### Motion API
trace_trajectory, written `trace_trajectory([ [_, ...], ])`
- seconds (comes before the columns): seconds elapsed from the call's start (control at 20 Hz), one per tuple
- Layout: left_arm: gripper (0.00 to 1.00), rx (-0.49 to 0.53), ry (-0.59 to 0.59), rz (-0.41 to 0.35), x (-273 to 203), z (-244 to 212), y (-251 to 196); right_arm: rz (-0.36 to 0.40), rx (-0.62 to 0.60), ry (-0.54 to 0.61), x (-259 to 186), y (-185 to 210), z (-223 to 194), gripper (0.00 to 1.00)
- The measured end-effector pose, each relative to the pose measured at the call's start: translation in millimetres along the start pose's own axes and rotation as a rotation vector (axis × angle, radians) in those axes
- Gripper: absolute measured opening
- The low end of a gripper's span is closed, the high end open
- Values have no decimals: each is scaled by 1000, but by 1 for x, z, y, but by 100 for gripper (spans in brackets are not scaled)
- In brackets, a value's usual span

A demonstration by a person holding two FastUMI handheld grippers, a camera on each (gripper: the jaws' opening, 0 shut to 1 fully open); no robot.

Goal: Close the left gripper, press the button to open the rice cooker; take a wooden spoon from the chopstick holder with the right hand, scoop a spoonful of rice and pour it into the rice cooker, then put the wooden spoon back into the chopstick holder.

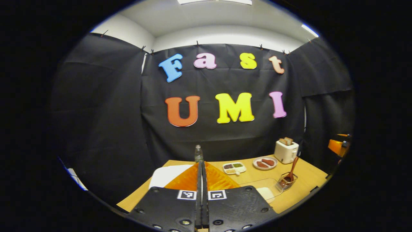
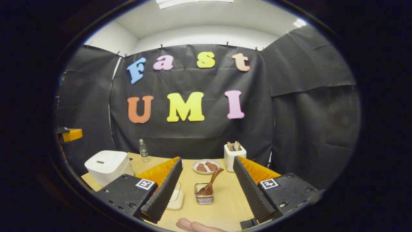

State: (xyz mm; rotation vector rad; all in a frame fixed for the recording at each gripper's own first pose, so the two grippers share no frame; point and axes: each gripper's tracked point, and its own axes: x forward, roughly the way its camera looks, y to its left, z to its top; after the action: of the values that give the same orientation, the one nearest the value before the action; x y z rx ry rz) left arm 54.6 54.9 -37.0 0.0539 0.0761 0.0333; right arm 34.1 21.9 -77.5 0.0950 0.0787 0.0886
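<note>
Right gripper view: on the bench (image 2: 225,206) the rice cooker (image 2: 107,166) sits lid down, left. Right tool (image 2: 206,193) gapes before the wooden spoon (image 2: 210,183) in its holder (image 2: 203,197). Left tool (image 1: 202,193) is closed; pressing off-centre may slide off the button.

Left gripper (image 1: 202,180) hides most of the cooker (image 1: 167,175); a clear container (image 2: 176,195) sits half behind the right gripper's finger (image 2: 162,190); tray (image 1: 234,168) contents too small to tell

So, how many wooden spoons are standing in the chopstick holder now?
1. The wooden spoon leans in the chopstick holder at the middle of the table, its handle tilted toward the toaster. Another lying low inside the holder could be hidden.
</note>
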Motion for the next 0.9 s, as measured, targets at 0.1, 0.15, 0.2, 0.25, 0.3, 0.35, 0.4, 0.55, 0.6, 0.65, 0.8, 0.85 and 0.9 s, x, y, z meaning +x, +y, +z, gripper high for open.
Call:
trace_trajectory([
  [0.1,0,13,53,16,13,-17,9,-3,-4,-6,7,-3,-8,100],
  [0.15,0,17,82,28,21,-25,16,-13,-17,-2,11,-7,-15,100],
  [0.2,0,0,116,30,30,-32,20,-19,-33,7,16,-8,-20,100],
  [0.25,0,-23,147,19,35,-38,20,-23,-43,16,18,-8,-28,100],
  [0.3,0,-29,162,19,41,-43,22,-24,-45,22,21,-8,-32,100],
  [0.35,0,-26,186,18,49,-51,25,-20,-43,28,24,-8,-38,100],
  [0.4,0,-23,220,25,57,-62,28,-17,-41,36,26,-7,-42,100],
  [0.55,0,-30,305,36,73,-90,31,6,-39,60,28,-6,-57,100],
  [0.6,0,-32,335,35,77,-98,31,12,-39,63,29,-6,-59,100],
  [0.65,0,-29,348,44,81,-105,35,13,-39,61,29,-9,-60,100],
  [0.8,0,-27,379,72,90,-120,48,-2,-48,66,30,-16,-64,100],
  [0.85,0,-41,388,64,91,-123,48,-6,-46,75,31,-19,-67,100],
  [0.9,0,-52,396,65,92,-127,49,-13,-43,79,31,-22,-69,100],
])
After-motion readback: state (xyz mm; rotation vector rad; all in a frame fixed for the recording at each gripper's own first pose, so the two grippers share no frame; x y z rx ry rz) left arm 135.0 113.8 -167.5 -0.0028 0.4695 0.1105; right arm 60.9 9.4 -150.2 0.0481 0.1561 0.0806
